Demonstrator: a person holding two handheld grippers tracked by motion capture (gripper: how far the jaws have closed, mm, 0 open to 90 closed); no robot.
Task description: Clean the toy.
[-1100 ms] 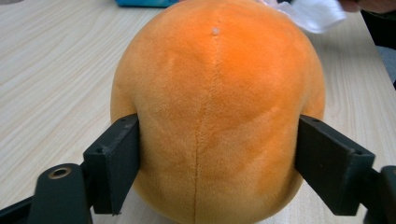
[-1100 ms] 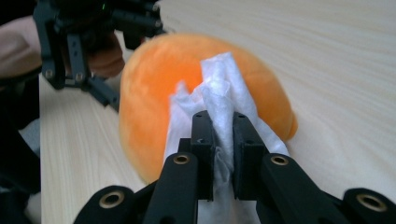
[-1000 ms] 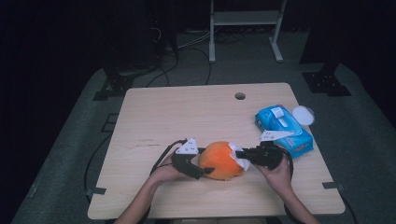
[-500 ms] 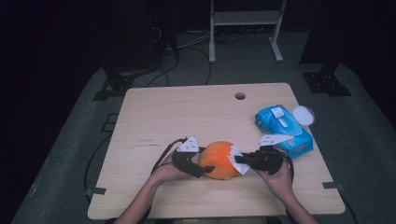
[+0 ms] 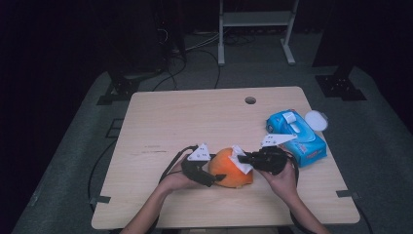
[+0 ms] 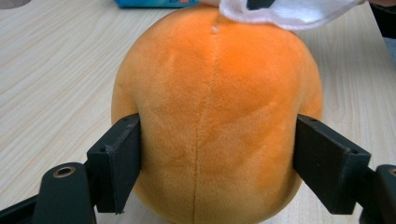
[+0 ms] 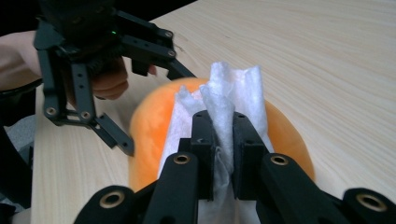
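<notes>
An orange plush ball (image 5: 228, 166) (image 6: 215, 107) (image 7: 149, 126) rests on the wooden table near its front edge. My left gripper (image 5: 212, 171) (image 6: 217, 158) grips the ball from the left, its jaws pressed against both sides. My right gripper (image 5: 243, 161) (image 7: 223, 140) is shut on a white wipe (image 7: 219, 100) (image 5: 239, 159) (image 6: 285, 11), holding it against the top right of the ball. A hand holds each gripper.
A blue pack of wipes (image 5: 296, 134) with its white lid (image 5: 315, 120) flipped open lies at the right of the table (image 5: 185, 117). A small round hole (image 5: 250, 100) sits near the far edge. Dark floor, cables and stands surround the table.
The right gripper with the wipe has shifted slightly left over the ball's top. The left gripper and the ball have stayed in place.
</notes>
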